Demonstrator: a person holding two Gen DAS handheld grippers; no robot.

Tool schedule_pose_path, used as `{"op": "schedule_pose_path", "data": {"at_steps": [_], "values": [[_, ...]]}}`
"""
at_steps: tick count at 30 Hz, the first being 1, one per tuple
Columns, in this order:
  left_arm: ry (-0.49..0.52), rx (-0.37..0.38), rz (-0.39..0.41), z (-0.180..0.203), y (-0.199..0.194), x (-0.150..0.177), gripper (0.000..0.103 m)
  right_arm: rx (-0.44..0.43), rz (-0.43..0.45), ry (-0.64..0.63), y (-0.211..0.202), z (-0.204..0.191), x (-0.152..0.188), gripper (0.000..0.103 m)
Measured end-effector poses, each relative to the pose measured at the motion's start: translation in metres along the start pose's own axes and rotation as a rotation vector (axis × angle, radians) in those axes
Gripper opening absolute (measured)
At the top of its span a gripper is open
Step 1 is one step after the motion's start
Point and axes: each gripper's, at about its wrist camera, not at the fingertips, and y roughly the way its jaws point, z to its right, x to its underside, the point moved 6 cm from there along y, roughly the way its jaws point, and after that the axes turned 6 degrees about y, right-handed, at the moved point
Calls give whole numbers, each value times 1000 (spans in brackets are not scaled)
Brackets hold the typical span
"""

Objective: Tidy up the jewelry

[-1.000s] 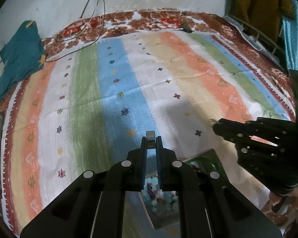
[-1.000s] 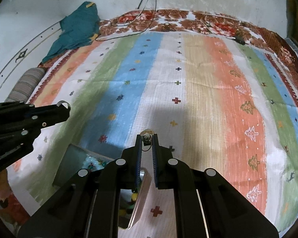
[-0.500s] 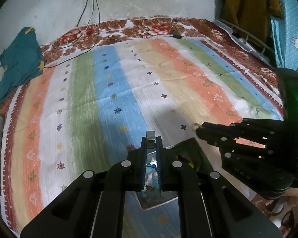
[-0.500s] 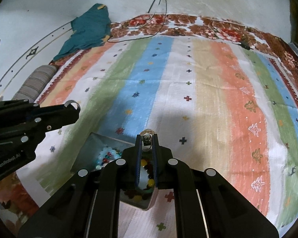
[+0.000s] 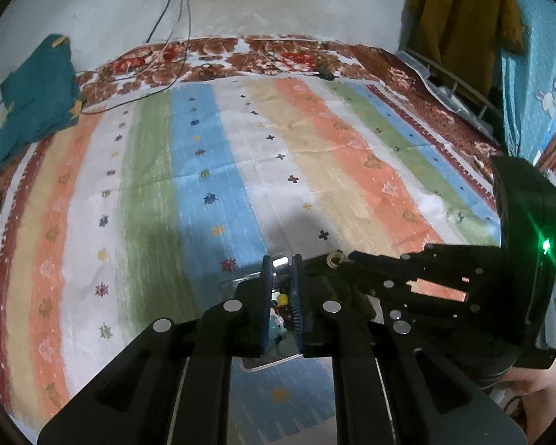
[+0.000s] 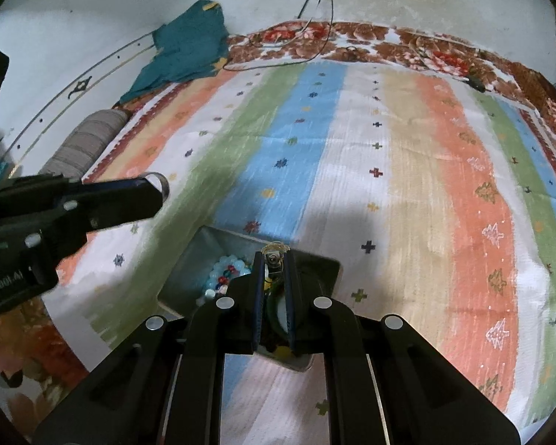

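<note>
Hovering over the tray [image 6: 183, 259] rim, right gripper [image 6: 274, 259] pinches a ring [image 6: 275, 249] (left gripper [image 5: 281, 259] likewise).

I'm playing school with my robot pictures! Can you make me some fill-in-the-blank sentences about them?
1. The left gripper holds a silver ____.
2. The beads lie inside a metal ____.
3. The teal cloth lies at the far ____ corner of the bed in the right wrist view.
4. The right gripper pinches a small gold ____ over the tray.

Missing words: ring; tray; left; earring
</note>
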Motion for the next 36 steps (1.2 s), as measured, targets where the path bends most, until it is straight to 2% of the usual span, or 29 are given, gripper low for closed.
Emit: {"op": "schedule_pose_path", "data": {"at_steps": [1,2,3,4,11,16,18,20,28,30,33,36], "values": [[-2,-3,2,0,-1,1,14,3,-2,-3,-1,0,1,13],[-6,-6,3,-1,-2,2,17,10,0,-6,-3,-1,3,22],[-13,-5,3,-3,-4,4,21,16,4,-9,-5,0,4,35],[-16,-5,4,-3,-5,4,22,24,13,-13,-8,0,6,39],[-25,-13,16,-4,-16,13,33,28,22,6,-18,4,11,43],[-25,-18,21,-4,-22,19,42,37,43,27,-28,11,13,54],[-27,-22,18,-4,-23,21,49,43,55,31,-31,13,12,58],[-29,-24,17,-6,-24,23,51,49,66,29,-34,13,13,61],[-30,-28,25,-6,-33,32,73,60,87,13,-48,14,22,75],[-37,-28,26,-8,-36,35,84,72,95,6,-52,15,25,79],[-44,-27,27,-9,-39,42,93,79,102,2,-56,15,29,86],[-47,-34,29,-11,-42,47,97,74,106,3,-59,15,31,91]]}}
